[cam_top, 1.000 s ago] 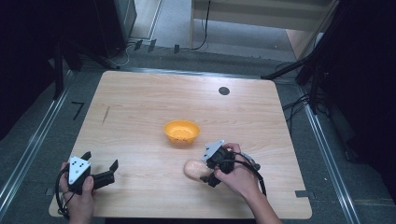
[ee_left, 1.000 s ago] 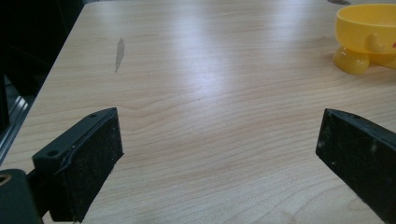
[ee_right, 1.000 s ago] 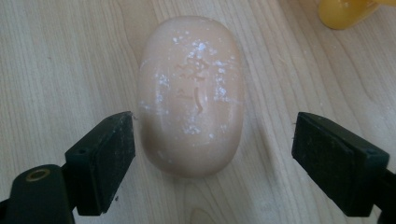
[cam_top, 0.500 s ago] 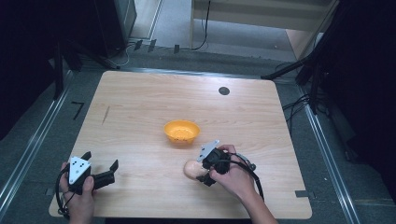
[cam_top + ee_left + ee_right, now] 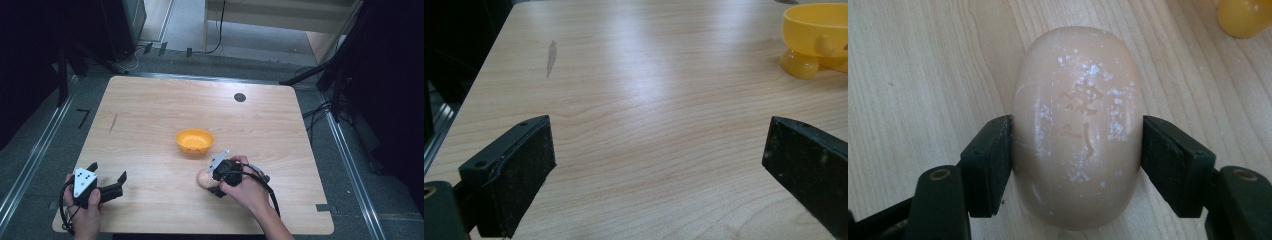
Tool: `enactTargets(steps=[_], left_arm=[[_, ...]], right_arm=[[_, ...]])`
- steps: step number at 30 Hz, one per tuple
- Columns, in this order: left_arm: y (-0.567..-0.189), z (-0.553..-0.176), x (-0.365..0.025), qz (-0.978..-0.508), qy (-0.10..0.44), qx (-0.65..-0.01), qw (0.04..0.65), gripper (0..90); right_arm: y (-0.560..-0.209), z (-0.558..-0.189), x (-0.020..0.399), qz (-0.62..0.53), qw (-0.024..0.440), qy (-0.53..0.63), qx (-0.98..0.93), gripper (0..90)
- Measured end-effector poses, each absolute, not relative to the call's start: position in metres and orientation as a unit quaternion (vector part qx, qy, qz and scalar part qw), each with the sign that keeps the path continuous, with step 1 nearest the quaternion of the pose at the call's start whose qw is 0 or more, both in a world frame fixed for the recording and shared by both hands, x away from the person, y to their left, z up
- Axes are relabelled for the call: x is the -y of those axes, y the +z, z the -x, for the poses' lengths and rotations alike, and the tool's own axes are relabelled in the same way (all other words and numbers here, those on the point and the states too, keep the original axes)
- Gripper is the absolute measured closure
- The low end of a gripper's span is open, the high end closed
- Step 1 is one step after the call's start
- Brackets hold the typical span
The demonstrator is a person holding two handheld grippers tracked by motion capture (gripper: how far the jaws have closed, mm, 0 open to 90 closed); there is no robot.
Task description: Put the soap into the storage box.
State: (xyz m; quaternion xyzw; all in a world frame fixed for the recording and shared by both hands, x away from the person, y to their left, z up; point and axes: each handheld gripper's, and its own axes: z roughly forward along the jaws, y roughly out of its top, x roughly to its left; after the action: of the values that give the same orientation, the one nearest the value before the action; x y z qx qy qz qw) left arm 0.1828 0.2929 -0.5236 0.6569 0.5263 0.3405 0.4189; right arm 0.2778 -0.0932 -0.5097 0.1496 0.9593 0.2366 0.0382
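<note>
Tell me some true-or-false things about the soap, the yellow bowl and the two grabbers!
1. The right gripper squeezes the soap between its jaws. True.
2. The soap sits inside the yellow bowl. False: it is on the table, beside the bowl.
3. The left gripper holds nothing. True.
4. The left gripper's jaws are shut. False: they stand wide apart.
5. The soap is bright blue. False: it is pale peach.

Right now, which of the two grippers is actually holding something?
The right gripper: its jaws clamp the pale soap bar. The left gripper is open over bare table.
</note>
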Motion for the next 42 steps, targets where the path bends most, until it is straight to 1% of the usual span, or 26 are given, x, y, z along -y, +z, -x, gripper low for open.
enactTargets(steps=[18, 24, 31, 42], left_arm=[[-0.524, -0.183, -0.293, -0.656, 0.339, -0.528, 0.419, 0.9], [-0.523, -0.183, -0.294, -0.656, 0.339, -0.529, 0.419, 0.9], [-0.524, -0.183, -0.294, -0.656, 0.338, -0.528, 0.419, 1.0], [-0.524, -0.183, -0.294, -0.655, 0.338, -0.53, 0.42, 0.9]], right_arm=[[-0.513, -0.283, 0.091, -0.155, 0.029, 0.227, -0.961, 33.5], [-0.513, -0.288, 0.094, -0.152, 0.015, 0.231, -0.961, 33.6], [-0.504, -0.29, 0.098, -0.134, 0.016, 0.234, -0.963, 33.7], [-0.485, -0.299, 0.096, -0.075, 0.019, 0.235, -0.969, 33.7]])
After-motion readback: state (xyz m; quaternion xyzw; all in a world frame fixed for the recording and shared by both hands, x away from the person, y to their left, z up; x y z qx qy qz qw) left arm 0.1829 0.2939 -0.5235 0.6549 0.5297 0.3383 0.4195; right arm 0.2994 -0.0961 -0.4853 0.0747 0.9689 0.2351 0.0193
